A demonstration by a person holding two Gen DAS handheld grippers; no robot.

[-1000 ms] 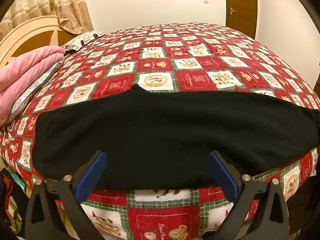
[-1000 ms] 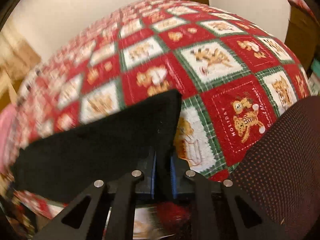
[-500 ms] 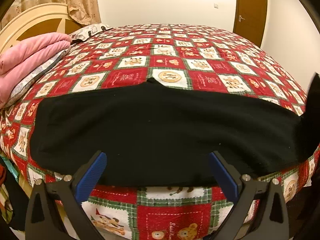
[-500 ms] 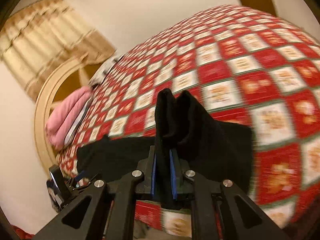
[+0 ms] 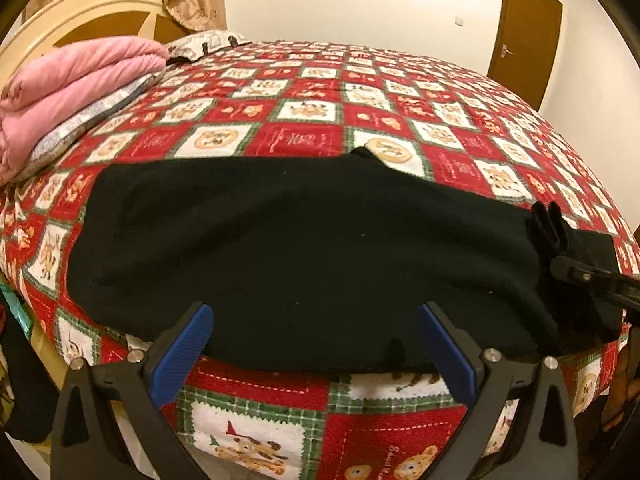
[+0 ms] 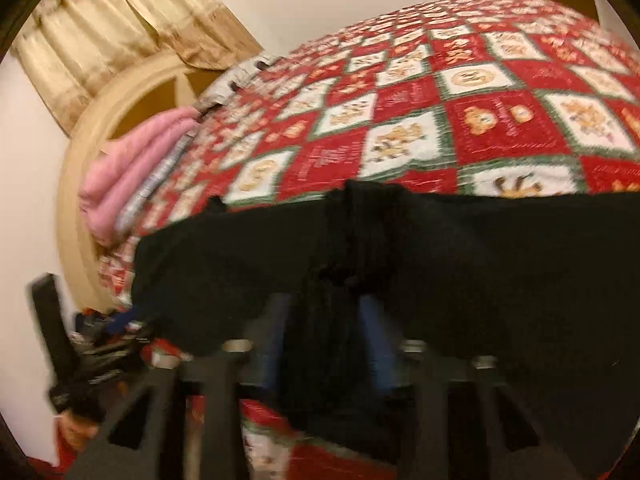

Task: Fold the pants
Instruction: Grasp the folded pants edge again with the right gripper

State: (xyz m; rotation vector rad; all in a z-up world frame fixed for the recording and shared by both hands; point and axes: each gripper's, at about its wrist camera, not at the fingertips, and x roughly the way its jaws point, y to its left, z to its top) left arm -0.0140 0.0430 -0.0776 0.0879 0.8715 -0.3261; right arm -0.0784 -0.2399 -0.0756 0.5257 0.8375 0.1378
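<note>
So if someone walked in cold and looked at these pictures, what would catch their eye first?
Probably the black pants, spread in a long dark band across the near edge of the bed's red teddy-bear quilt. Next, the folded pink blanket stacked by the headboard at the far left. The left claw hangs open just over the pants' near hem.

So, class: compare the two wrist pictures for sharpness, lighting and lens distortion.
Left wrist view: sharp, warm yellowish light; the fisheye bulges the quilt into a dome, and the black pants show little detail. Right wrist view: motion-smeared throughout, with quilt squares, curtain and right gripper all blurred.
</note>
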